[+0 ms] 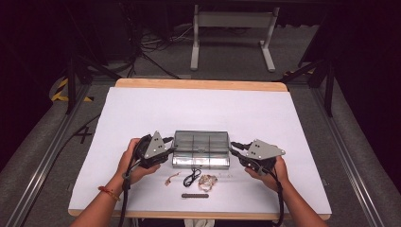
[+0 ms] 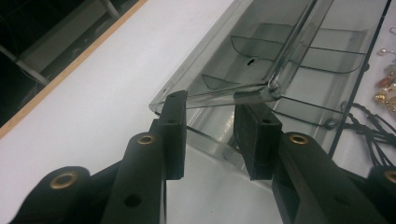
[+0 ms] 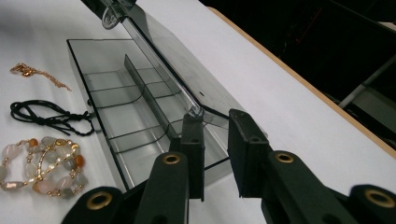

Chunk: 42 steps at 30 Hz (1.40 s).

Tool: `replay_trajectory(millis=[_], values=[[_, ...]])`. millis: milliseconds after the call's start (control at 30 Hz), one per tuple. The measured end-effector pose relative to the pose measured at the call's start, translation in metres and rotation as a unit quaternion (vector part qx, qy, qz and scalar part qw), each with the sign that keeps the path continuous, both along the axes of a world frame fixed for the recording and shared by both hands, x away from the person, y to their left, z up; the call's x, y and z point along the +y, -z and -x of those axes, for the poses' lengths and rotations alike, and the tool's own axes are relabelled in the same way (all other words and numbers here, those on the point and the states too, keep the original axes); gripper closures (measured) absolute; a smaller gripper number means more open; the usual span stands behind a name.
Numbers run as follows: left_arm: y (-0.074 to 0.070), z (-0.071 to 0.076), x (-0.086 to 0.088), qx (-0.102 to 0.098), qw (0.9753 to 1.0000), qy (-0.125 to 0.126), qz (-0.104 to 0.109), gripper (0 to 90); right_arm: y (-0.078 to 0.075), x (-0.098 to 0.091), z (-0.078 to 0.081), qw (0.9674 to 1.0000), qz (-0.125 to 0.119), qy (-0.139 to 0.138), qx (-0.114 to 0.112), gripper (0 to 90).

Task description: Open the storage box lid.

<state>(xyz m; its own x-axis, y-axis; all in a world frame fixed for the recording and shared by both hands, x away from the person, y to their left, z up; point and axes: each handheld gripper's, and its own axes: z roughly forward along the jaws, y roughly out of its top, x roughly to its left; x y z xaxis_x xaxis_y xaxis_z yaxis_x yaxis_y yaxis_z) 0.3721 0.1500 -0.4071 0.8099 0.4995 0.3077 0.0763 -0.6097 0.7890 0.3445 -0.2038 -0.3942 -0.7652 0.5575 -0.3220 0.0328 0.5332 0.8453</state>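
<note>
A white sheet (image 1: 142,113) covers the wooden table (image 1: 198,84), and near its front edge stands a clear plastic box (image 1: 201,149) with dividers inside and its lid swung open.

At the left end of the box, the person's left hand (image 1: 130,163) holds the left gripper (image 1: 173,150) level, pointing in at the box's end. In the left gripper view its two black jaws stand apart on either side of the lid's corner (image 2: 261,91); the right pad (image 2: 254,135) sits just under that corner, the left pad (image 2: 173,133) near the lid's edge. Whether either pad presses on the plastic cannot be told, so its grip is uncertain.

In front of the box, on the sheet, lie four small things in a row: a thin gold chain (image 1: 171,178), a black cord (image 1: 191,178), a bead bracelet (image 1: 207,181), and just nearer the person a dark narrow strip (image 1: 195,195). The right gripper view shows the chain (image 3: 35,74), the cord (image 3: 51,116) and the bracelet (image 3: 42,165) lying beside the box's long wall (image 3: 93,121).

At the right end, the right hand (image 1: 269,172) holds the right gripper (image 1: 234,147), also level and pointing inward. Its jaws stand open with a gap between them; the left pad (image 3: 193,154) is at the lid's end near the hinge, the right pad (image 3: 245,149) is outside it, over the sheet. No pressing contact can be made out.
</note>
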Motion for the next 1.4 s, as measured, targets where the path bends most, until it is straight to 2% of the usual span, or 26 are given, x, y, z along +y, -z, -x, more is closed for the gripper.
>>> replay_trajectory(millis=[67, 167, 267, 367, 400, 500, 533, 633, 800, 1000, 1133, 1267, 1300, 1400], values=[[-0.001, -0.002, 0.000, 0.002, 1.0000, -0.001, -0.004, 65.6, -0.001, 0.000, -0.001, 1.0000, -0.002, -0.001, 0.000, 76.4], [-0.001, -0.005, 0.001, 0.000, 1.0000, -0.002, -0.008, 65.5, -0.004, -0.002, -0.006, 0.9998, -0.018, -0.002, 0.009, 77.0], [-0.001, -0.008, 0.001, 0.002, 1.0000, -0.004, -0.002, 66.0, -0.005, -0.003, -0.010, 0.9997, -0.022, -0.003, 0.009, 77.7], [-0.002, -0.013, 0.004, 0.008, 0.9998, -0.003, 0.017, 68.4, -0.007, -0.003, -0.013, 0.9997, -0.024, -0.002, 0.008, 78.4], [-0.002, -0.013, 0.004, 0.008, 0.9998, -0.003, 0.017, 69.8, -0.007, -0.003, -0.013, 0.9997, -0.024, -0.002, 0.008, 78.4], [-0.003, -0.018, 0.005, 0.015, 0.9990, -0.003, 0.041, 71.1, -0.009, -0.003, -0.017, 0.9994, -0.034, 0.000, 0.007, 79.5], [-0.003, -0.019, 0.004, 0.011, 0.9990, -0.005, 0.043, 71.2, -0.010, -0.004, -0.018, 0.9993, -0.036, -0.001, 0.007, 79.7], [-0.003, -0.022, 0.003, 0.004, 0.9993, -0.007, 0.037, 71.3, -0.012, -0.003, -0.021, 0.9993, -0.037, 0.001, -0.001, 80.2], [-0.003, -0.026, 0.003, 0.003, 0.9988, -0.002, 0.050, 72.7, -0.011, -0.003, -0.025, 0.9990, -0.044, 0.002, -0.009, 80.1], [-0.005, -0.030, 0.003, 0.004, 0.9985, -0.002, 0.054, 75.9, -0.010, -0.005, -0.031, 0.9982, -0.060, 0.000, 0.001, 79.4], [-0.007, -0.033, 0.001, 0.003, 0.9987, -0.003, 0.050, 76.5, -0.007, -0.002, -0.037, 0.9983, -0.057, 0.009, 0.009, 78.6], [-0.008, -0.037, 0.001, 0.004, 0.9986, -0.003, 0.053, 77.1, -0.006, -0.006, -0.044, 0.9965, -0.080, 0.008, 0.023, 79.3], [-0.007, -0.038, 0.001, 0.006, 0.9983, -0.005, 0.057, 77.2, -0.006, -0.006, -0.045, 0.9962, -0.083, 0.009, 0.026, 79.6], [-0.008, -0.039, 0.001, 0.006, 0.9986, -0.004, 0.053, 77.3, -0.008, -0.007, -0.046, 0.9962, -0.083, 0.006, 0.024, 79.9]])
